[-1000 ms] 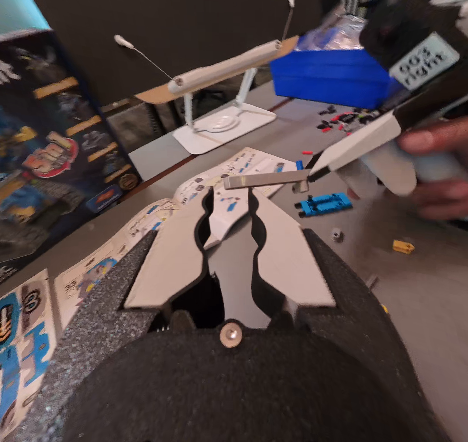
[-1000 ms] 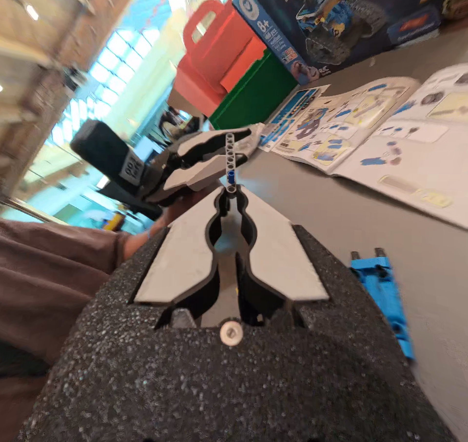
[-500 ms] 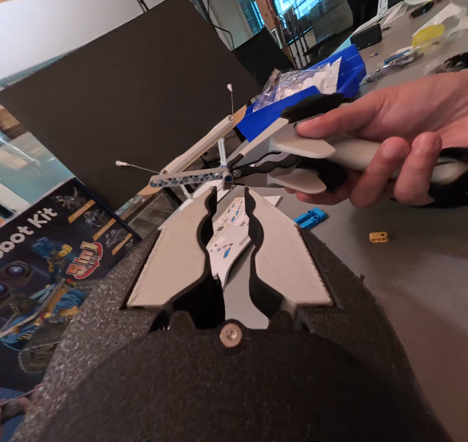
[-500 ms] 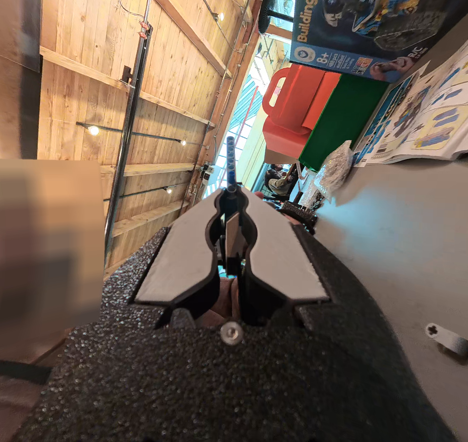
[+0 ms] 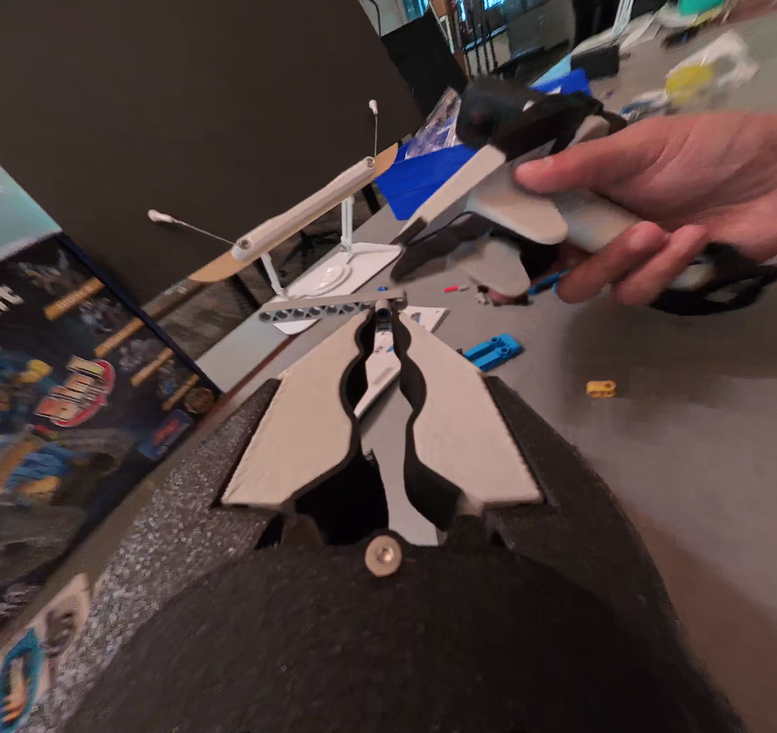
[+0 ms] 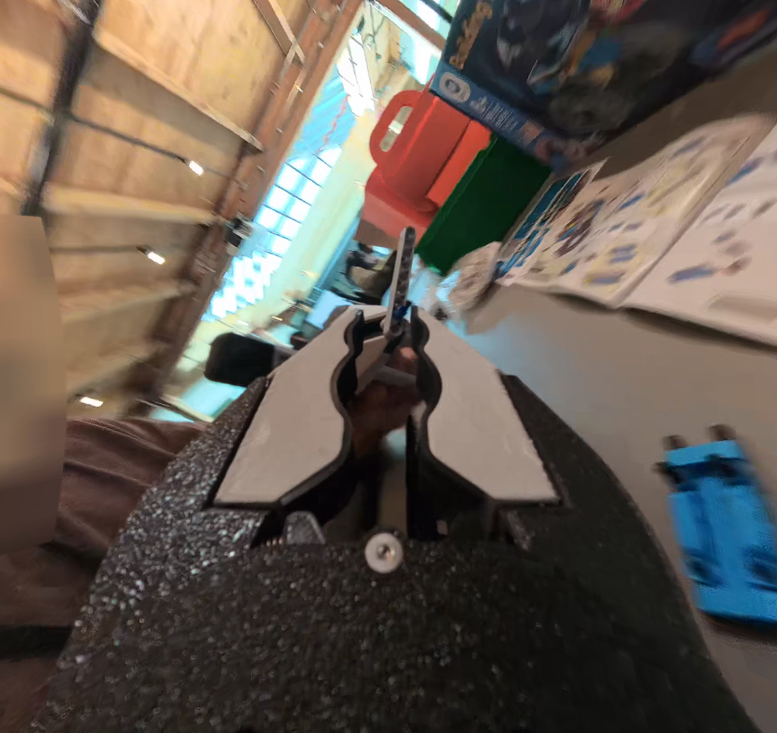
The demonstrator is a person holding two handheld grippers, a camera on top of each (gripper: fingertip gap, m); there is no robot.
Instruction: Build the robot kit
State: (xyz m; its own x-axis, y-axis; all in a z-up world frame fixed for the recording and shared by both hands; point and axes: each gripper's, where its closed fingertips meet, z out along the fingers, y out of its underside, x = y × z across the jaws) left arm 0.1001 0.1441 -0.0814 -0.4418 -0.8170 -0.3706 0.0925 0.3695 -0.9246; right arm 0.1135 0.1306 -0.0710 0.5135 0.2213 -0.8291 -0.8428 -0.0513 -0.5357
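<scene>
My left gripper (image 5: 382, 313) is shut on the right end of a grey beam with a row of holes (image 5: 319, 311), at a blue pin (image 5: 381, 314). It holds the beam level above the grey table (image 5: 630, 439), pointing left. My right gripper (image 6: 386, 315) is open, with the beam (image 6: 403, 267) standing upright between and just beyond its tips. In the left wrist view the right gripper (image 5: 403, 250), held by a hand (image 5: 672, 191), hangs open just above and right of the beam. A finger of the left gripper (image 6: 370, 359) shows between the right jaws.
A blue block (image 5: 492, 351) and a small yellow piece (image 5: 601, 388) lie on the table. An open booklet (image 6: 651, 250), a dark kit box (image 5: 84, 376), a white stand (image 5: 302, 217) and a blue bin (image 5: 420, 175) stand behind. Red (image 6: 412, 158) and green (image 6: 483, 204) bins stand beside the box. Only a small space, under 4 cm, lies between the two pairs of fingers.
The right gripper held the beam half a second ago; now its jaws have opened and it has drawn back. The left gripper has closed on the beam's end.
</scene>
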